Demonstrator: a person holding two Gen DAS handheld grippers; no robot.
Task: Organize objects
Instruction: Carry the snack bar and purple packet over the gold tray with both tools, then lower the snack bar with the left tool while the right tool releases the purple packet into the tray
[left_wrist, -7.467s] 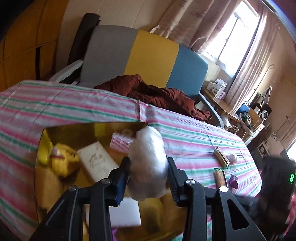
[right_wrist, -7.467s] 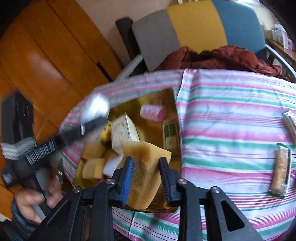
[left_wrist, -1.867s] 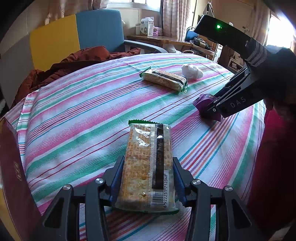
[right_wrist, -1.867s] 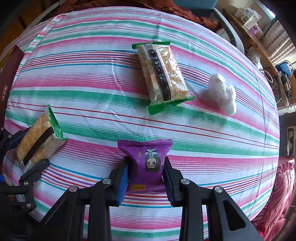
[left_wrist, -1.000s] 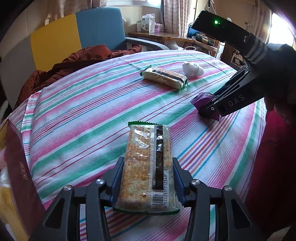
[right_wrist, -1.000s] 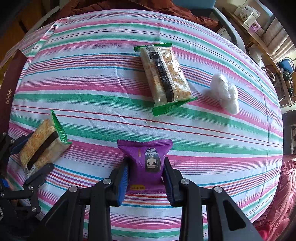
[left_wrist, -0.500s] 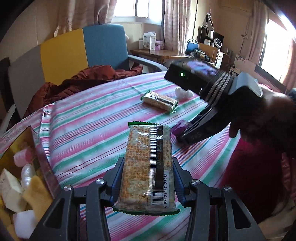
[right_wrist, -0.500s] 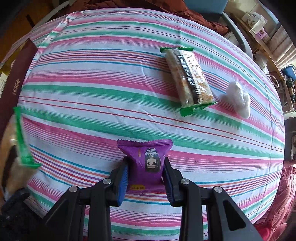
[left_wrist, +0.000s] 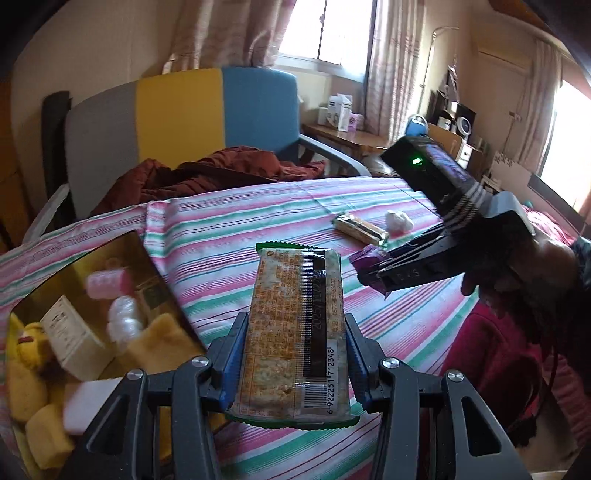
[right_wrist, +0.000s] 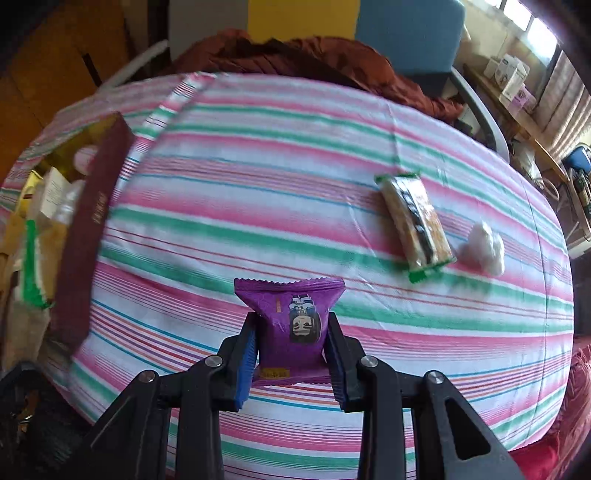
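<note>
The left gripper is clamped on a long clear-wrapped cracker packet with green crimped ends, its long axis running straight out along the fingers, and the open box with gold lining and dark red outer wall lies below and to the left of it, at the left edge of the round table under a pink, green and white striped cloth. The right gripper is closed on a small purple foil snack pouch, pinched across its width with the crimped top pointing away from the fingers; in its own view the box's red wall lies well off to the left. Judging by this, the left hand is the nearer to the box and would likely drop its load first, the long packet needing a free lane among the contents. Counted: two cracker packets, one held and one identical packet lying flat toward the table's right edge, its long axis slanting away; one purple pouch; one small white crumpled wad just beside that lying packet, whether touching it I cannot tell. In the box are yellow sponge blocks, a pink roller, a pale carton and more, too jumbled to count. A chair with grey, yellow and blue panels stands behind the table's far edge.
</note>
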